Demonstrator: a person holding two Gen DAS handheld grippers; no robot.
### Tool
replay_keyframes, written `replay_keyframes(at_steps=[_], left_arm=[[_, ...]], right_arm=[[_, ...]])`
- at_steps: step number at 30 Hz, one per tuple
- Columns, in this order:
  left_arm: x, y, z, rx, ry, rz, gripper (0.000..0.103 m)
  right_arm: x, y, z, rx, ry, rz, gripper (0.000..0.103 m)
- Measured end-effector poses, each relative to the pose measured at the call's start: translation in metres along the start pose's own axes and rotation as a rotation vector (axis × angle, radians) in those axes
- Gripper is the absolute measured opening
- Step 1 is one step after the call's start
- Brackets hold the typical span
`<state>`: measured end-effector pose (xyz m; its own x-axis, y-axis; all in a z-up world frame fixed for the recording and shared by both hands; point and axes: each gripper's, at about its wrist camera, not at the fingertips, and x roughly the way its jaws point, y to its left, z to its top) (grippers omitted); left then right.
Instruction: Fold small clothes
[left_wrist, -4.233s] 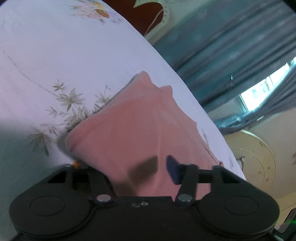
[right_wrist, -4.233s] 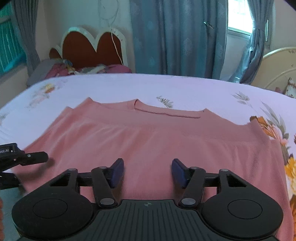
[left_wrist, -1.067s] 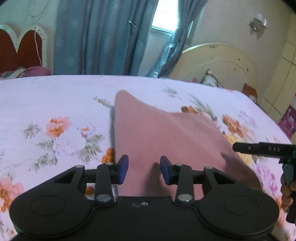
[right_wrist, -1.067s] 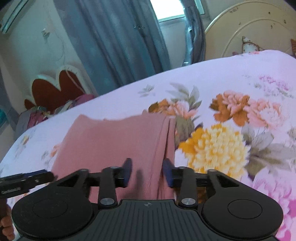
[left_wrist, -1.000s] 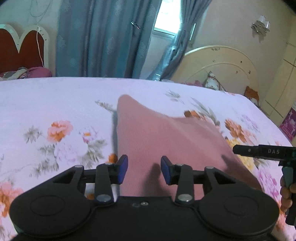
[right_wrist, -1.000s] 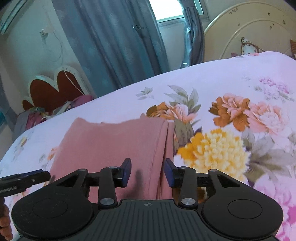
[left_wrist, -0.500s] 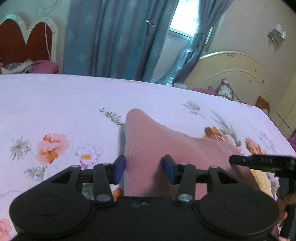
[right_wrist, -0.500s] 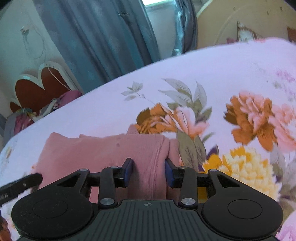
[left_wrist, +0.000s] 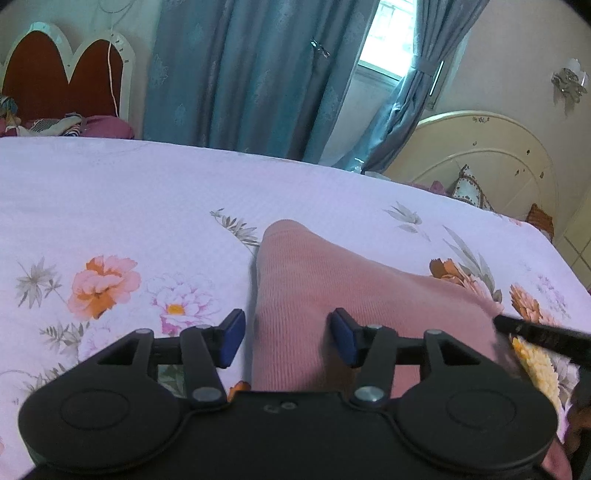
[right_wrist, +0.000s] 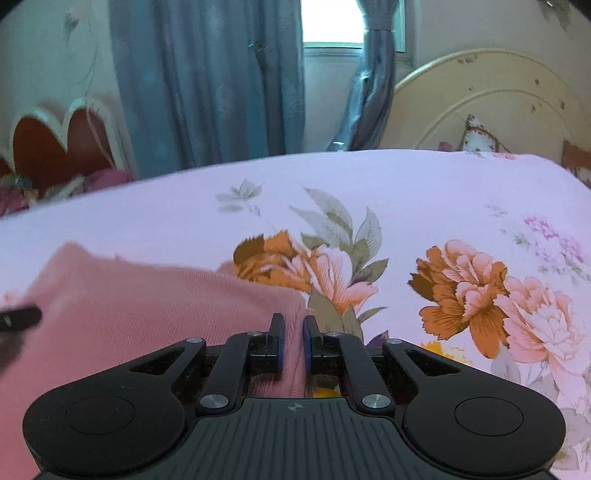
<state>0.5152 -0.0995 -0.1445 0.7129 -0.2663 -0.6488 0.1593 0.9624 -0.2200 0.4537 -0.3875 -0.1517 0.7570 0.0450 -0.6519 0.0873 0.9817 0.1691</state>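
A pink knit garment (left_wrist: 332, 280) lies folded on the floral bedsheet (left_wrist: 110, 206). My left gripper (left_wrist: 287, 338) hangs over its left edge with its jaws opening, wide apart, and the cloth lies below the gap without the pads pressing it. In the right wrist view the same pink garment (right_wrist: 129, 314) fills the lower left, and my right gripper (right_wrist: 293, 341) is shut on its right-hand edge, a ridge of cloth pinched between the blue pads. A finger of the right gripper shows as a black bar at the right of the left wrist view.
Teal curtains (left_wrist: 251, 74) and a window stand behind the bed. A red headboard (left_wrist: 62, 85) with pillows is at the far left, a cream round headboard (left_wrist: 480, 155) at the far right. Flower prints cover the bare sheet around the garment.
My right gripper closed from half open onto the garment's right edge. The left jaws spread wider. Both hands moved forward and lower over the bed, and the garment now sits closer.
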Motion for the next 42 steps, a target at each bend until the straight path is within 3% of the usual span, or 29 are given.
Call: replay_keyframes(at_steps=[1, 3, 4, 5, 10, 13, 14, 20, 22, 26, 31, 36, 40, 42], left_arm=[[0.000, -0.002, 0.001, 0.008, -0.001, 0.004, 0.053], [0.001, -0.004, 0.002, 0.015, 0.002, 0.012, 0.055], [0.002, -0.004, 0.002, 0.012, 0.005, 0.012, 0.056], [0.002, -0.004, 0.003, 0.008, 0.009, 0.013, 0.056], [0.005, -0.009, 0.003, 0.018, 0.017, 0.025, 0.056], [0.005, -0.011, 0.002, 0.036, 0.021, 0.034, 0.057], [0.006, -0.012, 0.003, 0.038, 0.024, 0.039, 0.058], [0.008, -0.012, 0.004, 0.052, 0.038, 0.044, 0.062], [0.006, -0.011, 0.005, 0.049, 0.045, 0.044, 0.062], [-0.011, -0.010, 0.006, 0.052, 0.031, 0.037, 0.057], [-0.050, -0.013, -0.004, 0.116, -0.015, 0.008, 0.057], [-0.077, -0.020, -0.034, 0.161, 0.010, -0.020, 0.057], [-0.083, -0.027, -0.060, 0.191, 0.039, -0.017, 0.057], [-0.084, -0.025, -0.067, 0.179, 0.045, -0.016, 0.057]], right_arm=[[-0.006, 0.001, 0.004, 0.002, -0.019, 0.001, 0.010], [-0.015, 0.008, 0.011, -0.017, -0.056, 0.003, 0.029], [-0.019, 0.012, 0.014, -0.027, -0.070, 0.006, 0.051], [-0.022, 0.017, 0.017, -0.036, -0.086, 0.013, 0.055], [-0.022, 0.038, 0.012, -0.101, -0.051, 0.066, 0.055], [-0.011, 0.044, 0.001, -0.156, 0.003, 0.064, 0.034], [-0.006, 0.044, -0.002, -0.162, 0.025, 0.056, 0.032], [0.010, 0.024, -0.013, -0.149, 0.071, -0.025, 0.032], [0.009, 0.010, -0.011, -0.066, 0.095, 0.006, 0.032], [-0.016, 0.011, -0.009, -0.084, 0.054, 0.021, 0.032], [-0.067, 0.017, -0.017, -0.091, -0.010, 0.109, 0.032], [-0.103, 0.032, -0.049, -0.133, 0.018, 0.163, 0.032], [-0.109, 0.034, -0.080, -0.194, 0.051, 0.124, 0.032], [-0.108, 0.029, -0.093, -0.237, 0.060, 0.041, 0.032]])
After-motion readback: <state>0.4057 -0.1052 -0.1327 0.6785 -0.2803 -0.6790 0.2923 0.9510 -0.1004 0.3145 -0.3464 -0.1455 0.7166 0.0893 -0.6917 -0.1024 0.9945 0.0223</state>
